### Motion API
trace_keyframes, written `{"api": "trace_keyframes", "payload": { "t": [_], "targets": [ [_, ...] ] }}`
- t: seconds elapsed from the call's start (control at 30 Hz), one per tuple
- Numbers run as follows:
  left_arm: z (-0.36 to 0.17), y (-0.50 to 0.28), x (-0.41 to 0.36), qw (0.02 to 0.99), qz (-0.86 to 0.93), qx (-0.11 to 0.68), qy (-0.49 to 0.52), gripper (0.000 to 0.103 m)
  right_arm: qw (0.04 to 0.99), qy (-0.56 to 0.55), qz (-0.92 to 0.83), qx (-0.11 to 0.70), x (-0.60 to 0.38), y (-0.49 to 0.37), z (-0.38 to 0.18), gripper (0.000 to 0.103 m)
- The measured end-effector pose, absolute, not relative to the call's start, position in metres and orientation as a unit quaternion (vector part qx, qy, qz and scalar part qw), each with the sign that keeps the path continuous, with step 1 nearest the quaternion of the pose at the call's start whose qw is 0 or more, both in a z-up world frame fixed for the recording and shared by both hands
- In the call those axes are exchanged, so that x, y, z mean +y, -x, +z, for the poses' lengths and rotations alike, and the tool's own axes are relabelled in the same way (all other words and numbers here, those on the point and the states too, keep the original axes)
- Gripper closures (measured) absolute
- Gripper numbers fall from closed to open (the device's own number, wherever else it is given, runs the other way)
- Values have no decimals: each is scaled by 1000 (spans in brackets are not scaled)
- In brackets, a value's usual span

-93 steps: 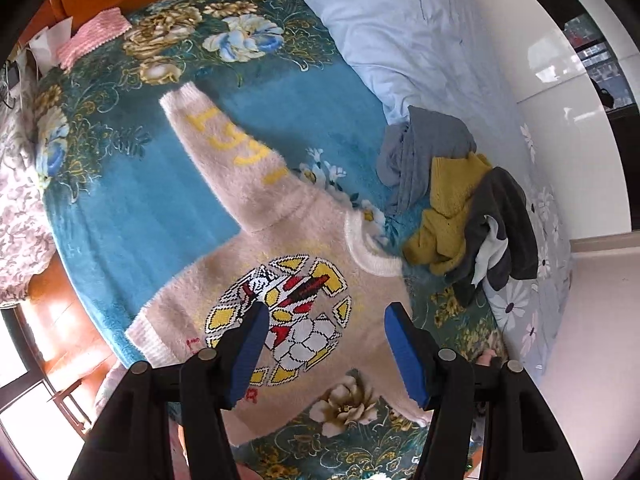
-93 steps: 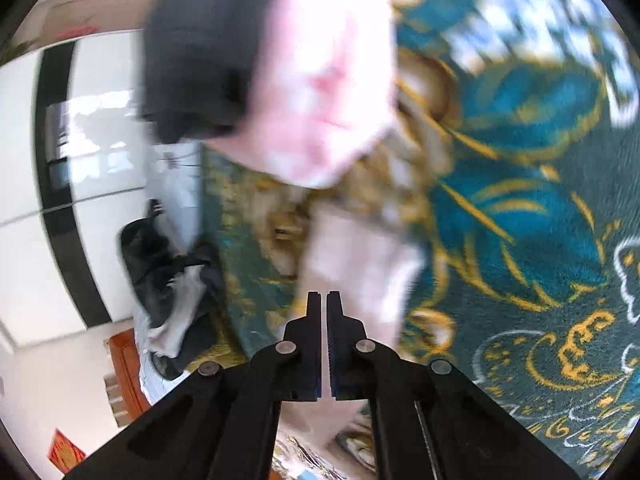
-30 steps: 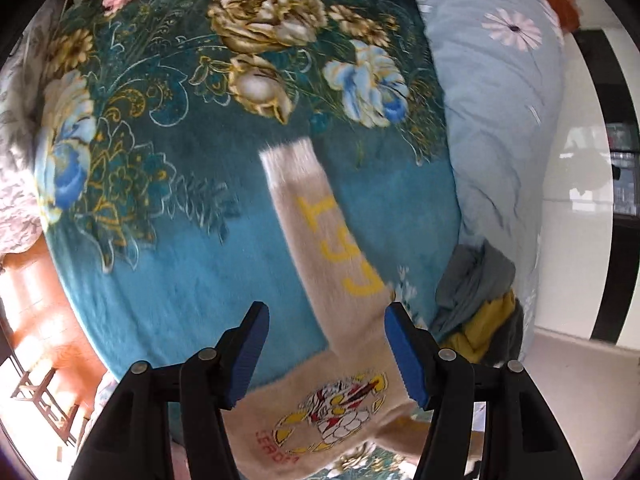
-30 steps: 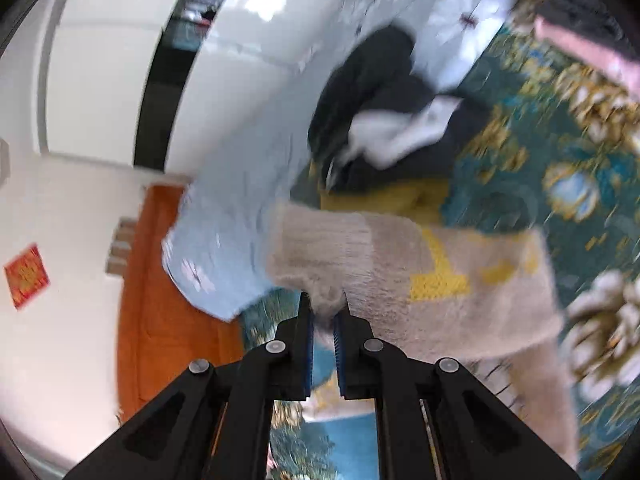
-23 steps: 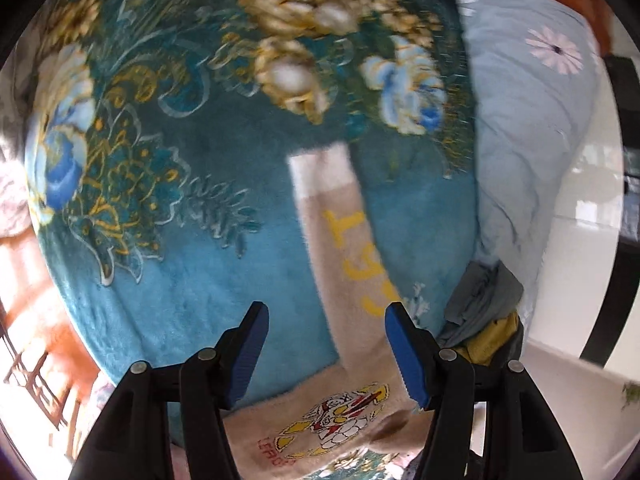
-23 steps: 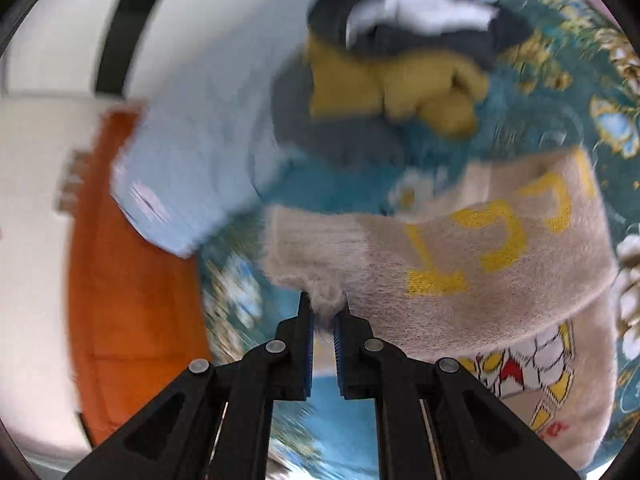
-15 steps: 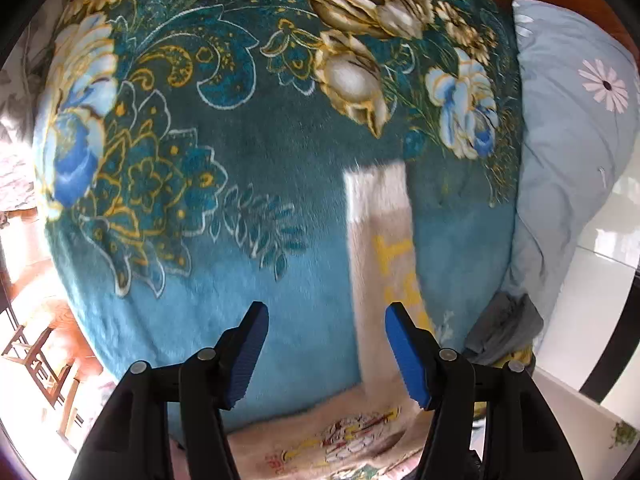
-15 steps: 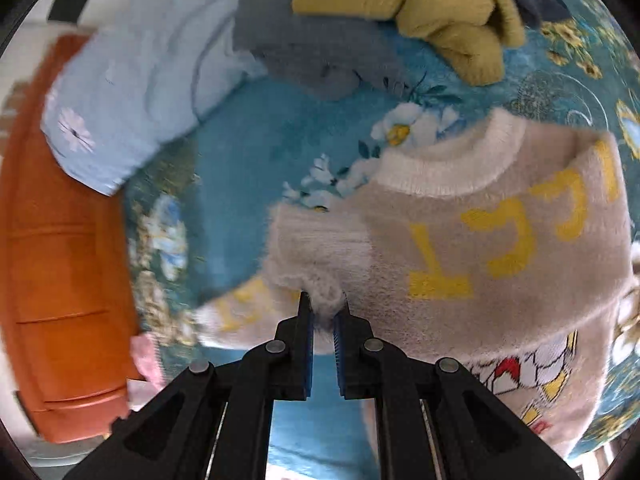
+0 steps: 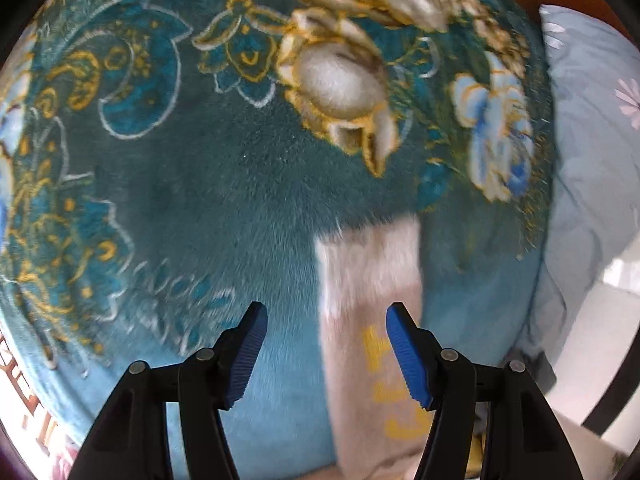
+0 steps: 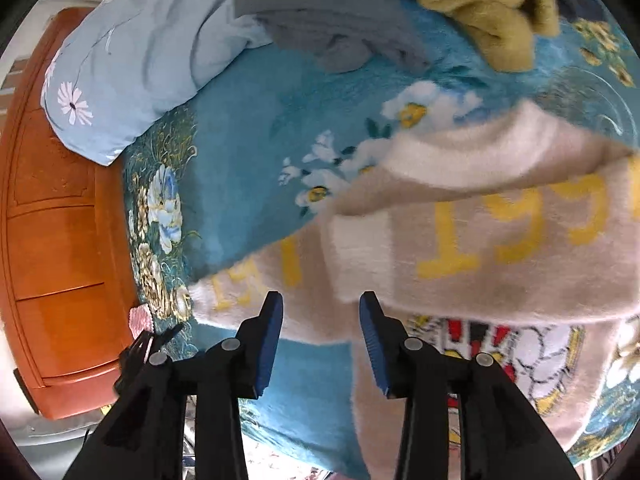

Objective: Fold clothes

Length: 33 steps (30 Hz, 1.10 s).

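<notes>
beige sweater point(image 10: 460, 240) lay flat on the bed's teal floral blanket point(image 9: 180, 200). one sleeve was already folded across the chest, its pale cuff point(image 10: 362, 258) just ahead of the right gripper point(image 10: 320, 340). right jaws had just been opening; the cuff lay beyond the pads, nothing pinched between them, so that sleeve read as let go.

other sleeve point(image 9: 372, 320) was still stretched straight out over the blanket. in the left wrist view its long axis ran up and away from the left gripper point(image 9: 322, 354), cuff end farthest, yellow numerals nearest. left jaws stood wide and empty, tilted down over it. the sleeve sat off-centre in the gap, hard against the right-hand pad, bare blanket under the left-hand one.

judgement: left hand was nearer this sleeve and lined up along its length, so the next fold should be its job; a small shift toward the sleeve side would centre it. unfolded pile point(image 10: 400, 12) waited near the pillow point(image 10: 132, 60).
</notes>
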<state>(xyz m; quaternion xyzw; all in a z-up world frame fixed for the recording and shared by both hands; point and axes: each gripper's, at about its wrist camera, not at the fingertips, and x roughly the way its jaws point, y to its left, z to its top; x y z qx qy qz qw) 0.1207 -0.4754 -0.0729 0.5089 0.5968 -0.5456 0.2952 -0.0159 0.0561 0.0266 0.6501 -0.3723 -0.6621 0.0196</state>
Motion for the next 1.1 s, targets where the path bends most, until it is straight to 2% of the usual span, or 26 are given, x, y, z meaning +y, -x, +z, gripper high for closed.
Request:
{"api": "trace_keyframes", "payload": {
  "t": [0.13,0.17,0.2,0.27,0.3,0.37,0.57,0.73,0.9,1.1],
  "targets": [
    [-89,-109,-475,309,-534,610,-498,40,-2,-657,-655,-374,81,-15,34,62],
    [-92,-105,-474,309,-534,605,-502,46,-9,-659,-652,-374,86,-23,35,62],
    [-94,-101,-473,312,-533,597,-512,63,-18,-660,-649,-377,92,-33,35,62],
    [-95,-94,-471,319,-531,579,-530,82,-38,-658,-643,-390,104,-52,35,62],
    [-92,-92,-471,320,-534,578,-528,89,-48,-655,-640,-400,110,-61,35,62],
    [-82,-87,-469,320,-545,571,-525,94,-66,-644,-635,-421,121,-78,37,62],
    [1,-66,-448,250,-648,512,-505,95,-89,-612,-645,-448,138,-100,52,62],
    [96,-44,-390,138,-755,410,-493,95,-73,-579,-667,-463,142,-105,69,62],
    [156,-28,-290,16,-801,317,-507,95,-57,-551,-674,-488,152,-121,77,62],
    [181,-19,-156,-78,-813,233,-527,95,-43,-527,-680,-508,185,-146,81,62]
  ]
}}
